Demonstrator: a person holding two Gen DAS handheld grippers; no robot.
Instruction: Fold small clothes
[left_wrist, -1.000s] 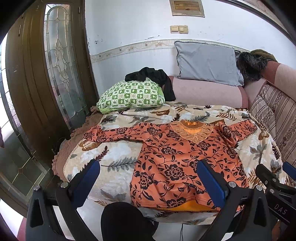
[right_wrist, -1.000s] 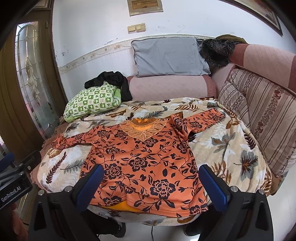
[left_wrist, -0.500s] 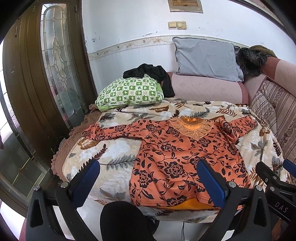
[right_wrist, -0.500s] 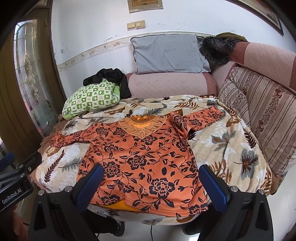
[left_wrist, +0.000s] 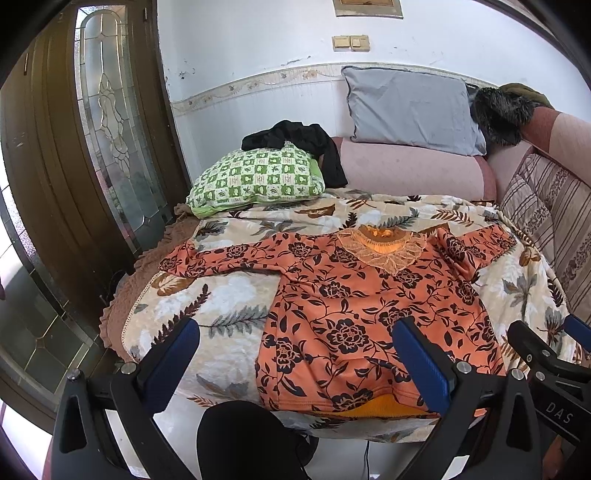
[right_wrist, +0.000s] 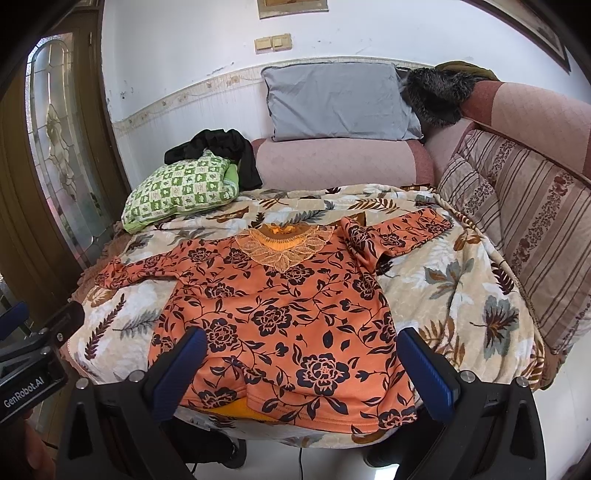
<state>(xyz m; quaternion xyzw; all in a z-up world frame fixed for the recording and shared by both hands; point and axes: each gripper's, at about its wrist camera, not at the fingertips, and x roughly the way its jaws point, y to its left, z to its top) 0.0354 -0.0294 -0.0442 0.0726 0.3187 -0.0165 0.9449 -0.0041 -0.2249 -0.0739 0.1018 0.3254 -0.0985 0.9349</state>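
Note:
An orange long-sleeved top with dark flowers (left_wrist: 354, 306) (right_wrist: 280, 314) lies flat on a leaf-patterned blanket (left_wrist: 207, 306) (right_wrist: 443, 280), collar away from me, both sleeves spread out. Its hem hangs at the near edge, showing yellow lining. My left gripper (left_wrist: 295, 354) hovers open in front of the hem, over the top's left half. Over the hem's middle my right gripper (right_wrist: 301, 354) is open as well. Neither touches the cloth. In the left wrist view the right gripper's body shows at the right edge.
A green checked pillow (left_wrist: 255, 177) (right_wrist: 177, 188) with a black garment (left_wrist: 306, 144) on it lies at the back left. A grey cushion (right_wrist: 336, 101) leans on the wall, a striped cushion (right_wrist: 532, 236) stands right. A wooden glass door (left_wrist: 99, 147) is at the left.
Both grippers have drifted slightly closer and a little lower toward the top's hem. The top lies as before and both grippers stay open.

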